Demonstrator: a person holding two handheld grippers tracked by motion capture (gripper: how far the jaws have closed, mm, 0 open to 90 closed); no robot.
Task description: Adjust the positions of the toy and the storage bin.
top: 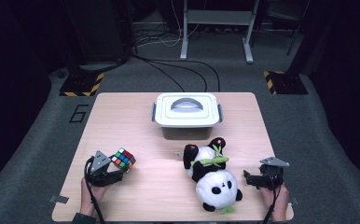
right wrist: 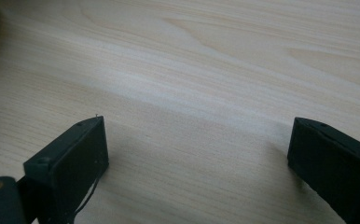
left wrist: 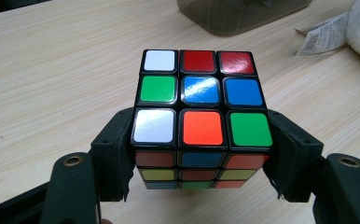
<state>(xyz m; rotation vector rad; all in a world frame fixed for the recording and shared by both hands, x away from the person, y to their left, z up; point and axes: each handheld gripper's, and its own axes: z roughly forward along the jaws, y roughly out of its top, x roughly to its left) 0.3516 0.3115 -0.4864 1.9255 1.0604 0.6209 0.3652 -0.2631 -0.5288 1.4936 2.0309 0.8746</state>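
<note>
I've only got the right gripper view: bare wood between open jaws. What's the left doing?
Observer: The left gripper is shut on the puzzle cube, jaws against two opposite sides.
Operator: Anything close to my right gripper?
Observer: The plush panda lies just to its left on the table.
Operator: A container anywhere?
Observer: A grey lidded box sits at the far middle of the table, lid on.
</note>
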